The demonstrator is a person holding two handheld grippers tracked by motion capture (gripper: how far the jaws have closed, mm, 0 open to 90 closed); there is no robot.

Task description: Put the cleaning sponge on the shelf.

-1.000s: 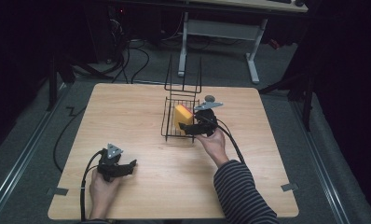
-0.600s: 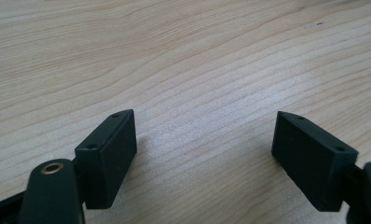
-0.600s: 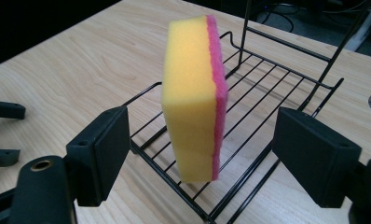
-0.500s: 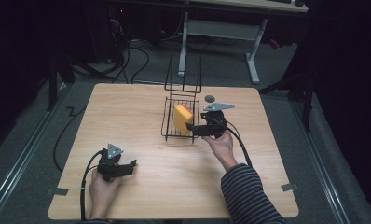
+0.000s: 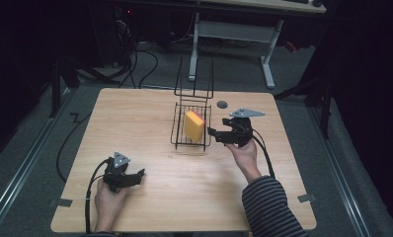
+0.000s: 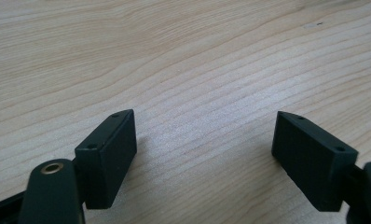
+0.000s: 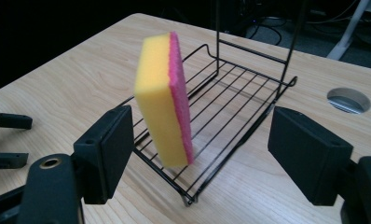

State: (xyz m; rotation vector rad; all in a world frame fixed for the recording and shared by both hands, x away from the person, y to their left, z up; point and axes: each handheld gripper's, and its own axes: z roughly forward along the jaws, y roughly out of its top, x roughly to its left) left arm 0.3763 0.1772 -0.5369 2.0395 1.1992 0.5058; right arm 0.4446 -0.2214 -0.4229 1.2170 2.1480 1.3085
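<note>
Yellow-and-pink sponge [image 7: 167, 100] is seen standing on edge in the rack [image 7: 239, 100]. Both the right gripper [image 7: 197, 154] and left gripper [image 6: 204, 161] are held spread, grasping nothing.

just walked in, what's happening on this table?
A person works a handheld gripper in each hand. A yellow and pink sponge stands on edge in the black wire rack near the middle of the wooden table. The right gripper is open, empty, just beside the rack and pointing at the sponge. The left gripper rests open on bare tabletop near the front edge.
</note>
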